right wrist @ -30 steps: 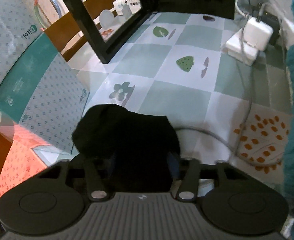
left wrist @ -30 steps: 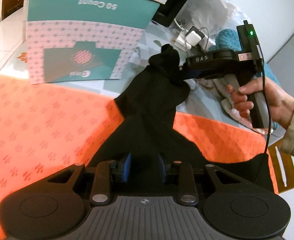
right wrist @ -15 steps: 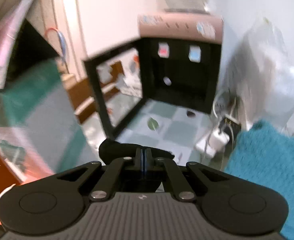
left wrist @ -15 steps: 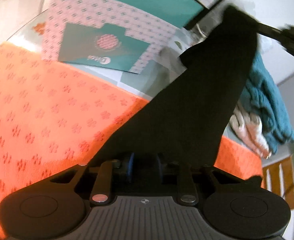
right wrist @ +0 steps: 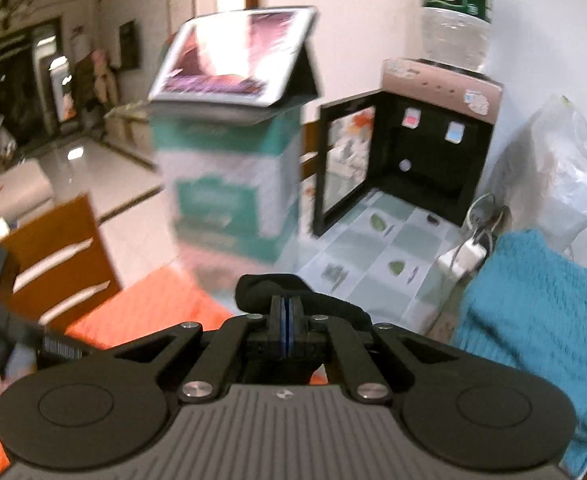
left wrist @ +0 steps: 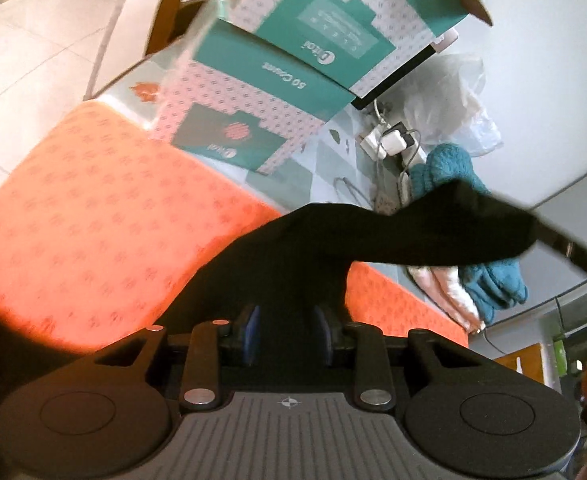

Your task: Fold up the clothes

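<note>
Orange mat (left wrist: 93, 220) covers the table; water dispenser (right wrist: 433, 140) behind, blurred.

Left gripper (left wrist: 287, 330) clamped on black garment (left wrist: 393, 236); blue pads (left wrist: 253, 328) partly visible either side of the cloth. Garment stretches up and right to the right gripper (left wrist: 573, 254), blurred, grip state unclear. Orange mat (left wrist: 93, 216) lies below. Teal boxes (left wrist: 293, 52) stand beyond the mat. Teal knit (left wrist: 493, 280) and pale cloth (left wrist: 441, 284) piled at right, chargers (left wrist: 389, 142) behind.
</note>
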A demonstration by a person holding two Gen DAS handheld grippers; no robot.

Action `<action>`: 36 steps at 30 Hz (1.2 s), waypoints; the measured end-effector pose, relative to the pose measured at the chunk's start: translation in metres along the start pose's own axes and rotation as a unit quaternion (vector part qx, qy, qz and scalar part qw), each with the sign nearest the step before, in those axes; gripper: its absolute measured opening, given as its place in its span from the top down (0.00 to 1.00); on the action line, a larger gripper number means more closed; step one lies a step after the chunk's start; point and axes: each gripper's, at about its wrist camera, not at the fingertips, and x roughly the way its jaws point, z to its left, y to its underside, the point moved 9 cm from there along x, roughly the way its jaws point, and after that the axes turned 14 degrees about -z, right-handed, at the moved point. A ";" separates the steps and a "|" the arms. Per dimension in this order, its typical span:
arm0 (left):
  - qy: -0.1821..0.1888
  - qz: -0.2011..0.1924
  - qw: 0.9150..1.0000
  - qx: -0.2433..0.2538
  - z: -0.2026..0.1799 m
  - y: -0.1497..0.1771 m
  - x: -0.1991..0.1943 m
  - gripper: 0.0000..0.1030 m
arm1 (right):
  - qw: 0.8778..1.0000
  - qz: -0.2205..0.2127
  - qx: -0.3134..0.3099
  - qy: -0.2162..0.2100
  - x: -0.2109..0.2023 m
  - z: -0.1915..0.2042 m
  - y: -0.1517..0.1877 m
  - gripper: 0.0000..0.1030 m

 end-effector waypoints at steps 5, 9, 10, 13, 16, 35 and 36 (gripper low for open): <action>-0.016 0.003 1.000 0.004 0.012 0.020 -0.038 0.67 | 0.999 0.018 -0.031 -0.021 -0.044 0.054 0.037 0.98; -0.032 0.007 0.999 0.014 0.021 0.038 -0.060 0.66 | 0.998 0.049 -0.019 -0.043 -0.058 0.088 0.083 0.98; -0.036 0.008 0.999 0.016 0.023 0.042 -0.064 0.66 | 0.997 0.056 -0.017 -0.048 -0.062 0.097 0.095 0.98; -0.044 0.016 0.999 0.028 0.025 0.055 -0.072 0.64 | 0.995 0.077 -0.014 -0.054 -0.066 0.115 0.127 0.98; -0.051 0.024 0.997 0.046 0.025 0.066 -0.075 0.63 | 0.994 0.095 -0.011 -0.059 -0.065 0.128 0.156 0.98; -0.019 0.074 0.980 0.186 -0.022 0.111 -0.044 0.39 | 0.989 0.128 0.056 -0.042 -0.118 0.102 0.173 0.67; -0.017 0.076 0.979 0.189 -0.024 0.112 -0.041 0.37 | 0.989 0.130 0.067 -0.032 -0.119 0.097 0.177 0.66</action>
